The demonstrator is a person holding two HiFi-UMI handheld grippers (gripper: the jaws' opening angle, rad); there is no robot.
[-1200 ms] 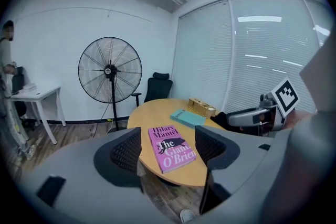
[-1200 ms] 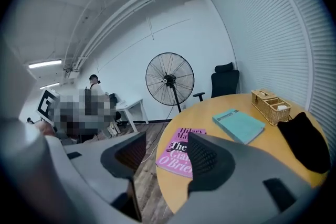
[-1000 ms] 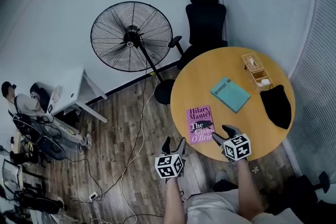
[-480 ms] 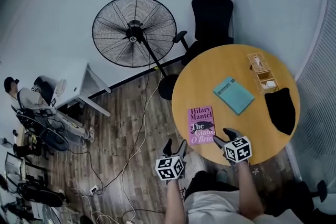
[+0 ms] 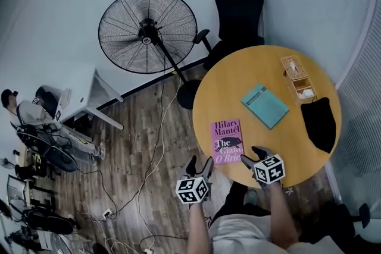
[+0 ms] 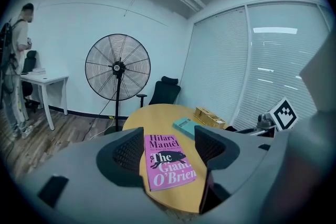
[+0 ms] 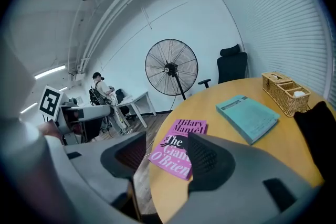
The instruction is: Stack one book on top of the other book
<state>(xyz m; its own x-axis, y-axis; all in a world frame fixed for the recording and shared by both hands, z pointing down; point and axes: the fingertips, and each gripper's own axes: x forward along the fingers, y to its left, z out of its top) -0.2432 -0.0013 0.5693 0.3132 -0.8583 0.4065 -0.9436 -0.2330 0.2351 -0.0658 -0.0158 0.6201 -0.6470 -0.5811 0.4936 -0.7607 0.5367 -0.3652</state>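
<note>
Two books lie flat and apart on a round wooden bench (image 5: 238,92). The pink book (image 5: 227,141) sits near the front edge. The teal book (image 5: 265,105) lies farther back towards the right, turned at an angle, with bare wood between them.

The left gripper (image 5: 199,162) hovers over the floor just off the bench's front rim. It is released, its jaws spread wide with nothing in them, and the pink book shows beyond the gap. The right gripper (image 5: 253,154) hangs over the rim just beside that book's near right corner, likewise released and empty.

A wicker basket (image 5: 297,77) and a black bag (image 5: 318,122) occupy the bench's right side. A standing fan (image 5: 147,31) and an office chair (image 5: 239,9) stand behind.
</note>
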